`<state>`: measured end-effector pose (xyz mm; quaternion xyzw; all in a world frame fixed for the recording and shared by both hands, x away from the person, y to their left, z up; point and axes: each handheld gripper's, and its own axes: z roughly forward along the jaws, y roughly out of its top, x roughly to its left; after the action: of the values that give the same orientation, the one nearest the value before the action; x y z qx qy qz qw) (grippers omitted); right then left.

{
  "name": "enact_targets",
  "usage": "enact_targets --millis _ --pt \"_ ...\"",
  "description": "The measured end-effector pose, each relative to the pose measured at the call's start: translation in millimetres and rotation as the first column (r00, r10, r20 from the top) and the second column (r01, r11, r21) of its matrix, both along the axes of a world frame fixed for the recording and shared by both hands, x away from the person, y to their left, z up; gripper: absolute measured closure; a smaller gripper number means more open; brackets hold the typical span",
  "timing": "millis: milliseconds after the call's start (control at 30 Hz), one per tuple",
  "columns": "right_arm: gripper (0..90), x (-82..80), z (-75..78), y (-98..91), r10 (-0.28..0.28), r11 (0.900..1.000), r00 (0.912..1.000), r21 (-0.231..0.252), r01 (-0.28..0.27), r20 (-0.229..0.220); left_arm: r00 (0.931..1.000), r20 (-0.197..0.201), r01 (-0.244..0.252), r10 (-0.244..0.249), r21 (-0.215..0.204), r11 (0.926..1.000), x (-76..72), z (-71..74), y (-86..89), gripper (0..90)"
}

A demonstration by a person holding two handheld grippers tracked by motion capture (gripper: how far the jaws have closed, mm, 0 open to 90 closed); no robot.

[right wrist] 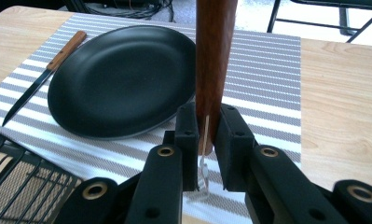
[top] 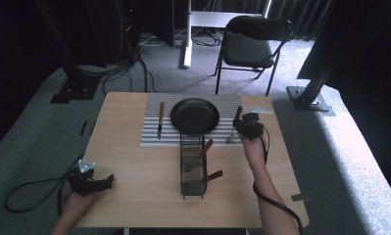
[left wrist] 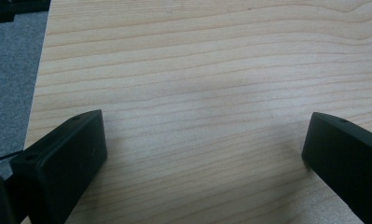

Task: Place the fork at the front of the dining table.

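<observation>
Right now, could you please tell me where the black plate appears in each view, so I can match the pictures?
High view: the black plate sits centre, on the striped mat.
Left gripper view: it looks along bare wooden tabletop.
Right gripper view: the plate lies upper left, beyond the right tongs.
Shared landmark: the knife beside the plate.

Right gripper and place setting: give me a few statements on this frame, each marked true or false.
1. The right gripper is shut on a wooden-handled fork. True.
2. The knife lies right of the black plate. False: it lies left of it, on the striped mat.
3. The left gripper holds a spoon. False: its jaws stand open over bare table.
4. The wire basket holds wooden-handled utensils. True.
</observation>
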<state>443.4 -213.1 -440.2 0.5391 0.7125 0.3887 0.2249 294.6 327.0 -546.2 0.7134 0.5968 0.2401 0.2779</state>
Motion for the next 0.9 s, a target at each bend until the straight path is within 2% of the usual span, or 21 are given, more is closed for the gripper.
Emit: enact_targets --millis 133,167,233,300,333,367,400,433,533,567,600,700,767,833,900 --pt "80.0 8.5 -3.2 2.2 -0.014 0.9999 0.9999 0.007 0.014 -0.004 1.0000 0.000 0.000 0.000 0.000 1.0000 0.0 0.0 0.0 0.0" --pt "80.4 19.5 -4.0 4.9 -0.026 0.9997 0.9995 -0.004 0.026 -0.019 1.0000 0.000 0.000 0.000 0.000 1.0000 0.0 0.0 0.0 0.0" --pt "80.4 24.0 -3.9 5.6 -0.025 0.9997 0.9993 -0.002 0.025 -0.026 1.0000 0.000 0.000 0.000 0.000 1.0000 -0.1 0.0 0.0 0.0" --pt "80.4 43.9 -3.6 9.8 -0.031 0.9995 0.9971 -0.007 0.031 -0.070 1.0000 0.000 0.000 0.000 0.000 1.0000 -0.1 0.0 0.0 0.0" --pt "80.4 43.9 -3.6 9.8 -0.031 0.9995 0.9971 -0.007 0.031 -0.070 1.0000 0.000 0.000 0.000 0.000 1.0000 -0.1 0.0 0.0 0.0" --pt "80.5 50.9 -3.9 11.5 -0.033 0.9994 0.9957 -0.013 0.032 -0.087 1.0000 0.000 0.000 0.000 0.000 1.0000 -0.1 0.0 0.0 0.0" --pt "80.4 65.1 -7.1 15.3 -0.043 0.9990 0.9929 -0.015 0.041 -0.111 1.0000 0.000 0.000 0.000 0.000 1.0000 -0.1 0.0 0.0 0.0" --pt "80.4 65.1 -7.1 15.3 -0.043 0.9990 0.9929 -0.015 0.041 -0.111 1.0000 0.000 0.000 0.000 0.000 1.0000 -0.1 0.0 0.0 0.0" --pt "80.4 85.6 -14.3 21.7 -0.067 0.9976 0.9855 -0.024 0.064 -0.156 1.0000 -0.001 0.001 -0.001 0.001 1.0000 -0.1 0.0 0.1 0.0" --pt "80.4 92.2 -17.2 23.9 -0.079 0.9968 0.9817 -0.028 0.075 -0.173 1.0000 0.000 0.000 0.000 0.000 1.0000 -0.1 -0.1 0.0 0.0" --pt "80.4 103.0 -23.5 26.6 -0.101 0.9948 0.9738 -0.033 0.096 -0.204 1.0000 -0.001 0.000 0.000 0.000 1.0000 -0.1 0.0 0.0 0.0" --pt "80.4 119.1 -36.9 30.0 -0.155 0.9880 0.9539 -0.042 0.149 -0.257 1.0000 0.001 0.000 0.000 -0.001 1.0000 -0.1 -0.1 0.0 0.0" --pt "80.5 127.3 -45.4 31.6 -0.183 0.9829 0.9373 -0.035 0.181 -0.297 1.0000 0.000 0.000 0.000 0.000 1.0000 -0.1 -0.1 0.1 0.0" --pt "80.4 133.6 -54.0 34.9 -0.198 0.9801 0.9239 -0.055 0.191 -0.327 1.0000 0.001 0.000 0.000 -0.001 1.0000 -0.1 -0.1 0.0 0.0" --pt "80.4 137.4 -60.7 37.4 -0.218 0.9758 0.9159 -0.085 0.202 -0.337 1.0000 0.000 0.000 0.000 0.000 1.0000 -0.1 -0.1 0.0 0.0"
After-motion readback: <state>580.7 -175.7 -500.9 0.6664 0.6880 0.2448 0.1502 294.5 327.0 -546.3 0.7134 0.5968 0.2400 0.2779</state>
